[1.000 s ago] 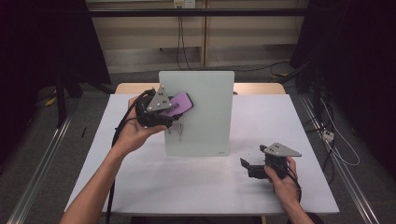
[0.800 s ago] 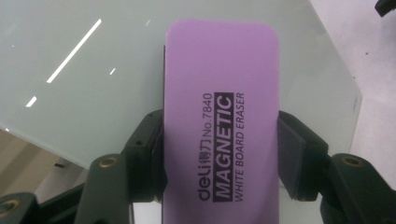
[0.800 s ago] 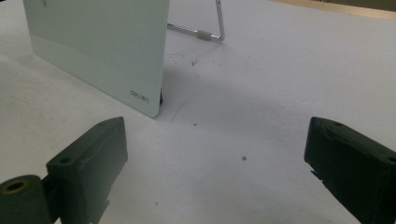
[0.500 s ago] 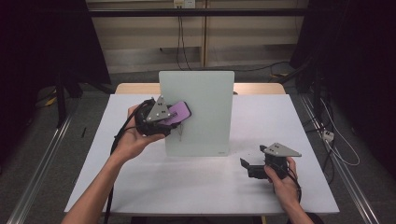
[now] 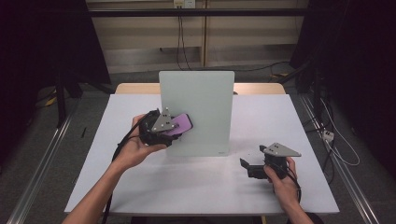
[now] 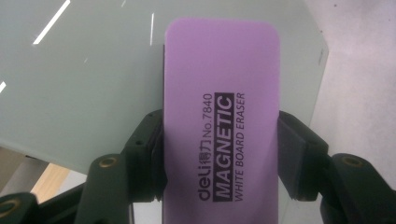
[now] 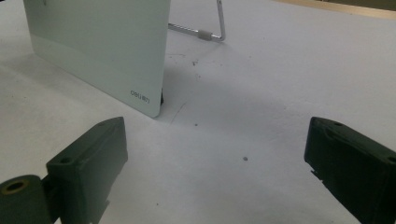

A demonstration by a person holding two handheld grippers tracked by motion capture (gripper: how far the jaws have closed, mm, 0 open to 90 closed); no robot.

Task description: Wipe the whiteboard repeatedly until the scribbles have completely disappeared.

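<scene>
Now lower, the left hand-held gripper (image 5: 173,127) presses the eraser (image 5: 180,124) against the board (image 5: 205,102).

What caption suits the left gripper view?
Tongs clamp a purple whiteboard eraser against the pale board.

High view is hanging above the near edge, looking forward and down over the whole bench (image 5: 140,186). Left gripper view is riding close, facing the glass board (image 6: 84,84) past a purple eraser (image 6: 219,116). Right gripper view is sitting low over the bench, catching the board's corner at 11 o'clock. All three are sharing the board.
</scene>
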